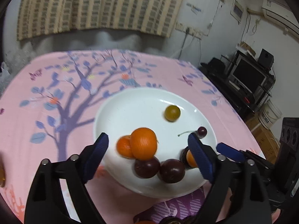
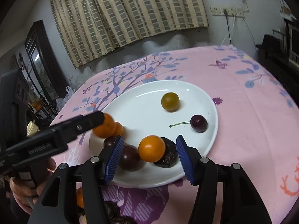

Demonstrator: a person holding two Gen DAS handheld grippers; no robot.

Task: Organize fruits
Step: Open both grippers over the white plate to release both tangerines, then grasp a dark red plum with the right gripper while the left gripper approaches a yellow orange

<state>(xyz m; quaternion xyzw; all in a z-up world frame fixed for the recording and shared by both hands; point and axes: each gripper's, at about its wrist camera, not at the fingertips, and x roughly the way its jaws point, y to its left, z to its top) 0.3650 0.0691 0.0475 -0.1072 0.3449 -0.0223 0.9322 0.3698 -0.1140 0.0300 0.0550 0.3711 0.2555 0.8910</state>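
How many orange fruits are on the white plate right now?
3 on the white plate: two touching at its left edge, one near the front against a dark wrinkled fruit. More may be hidden.

Both views are dim and lit from indoors, with a cool, flat cast. The glossy white oval plate (image 1: pixel 142 100) catches small specular streaks toward its 1 o'clock rim, and soft shadows pool beneath the fruit. In the left wrist view the large ribbed orange fruit (image 1: pixel 143 143) is smeared by motion blur, and the pink tree-printed cloth on the desk (image 1: pixel 56 85) looks soft. Heavy fisheye curvature bends walls and the striped beige curtain (image 2: pixel 127 13), and black vignetting fills the corners at 10 and 2 o'clock.
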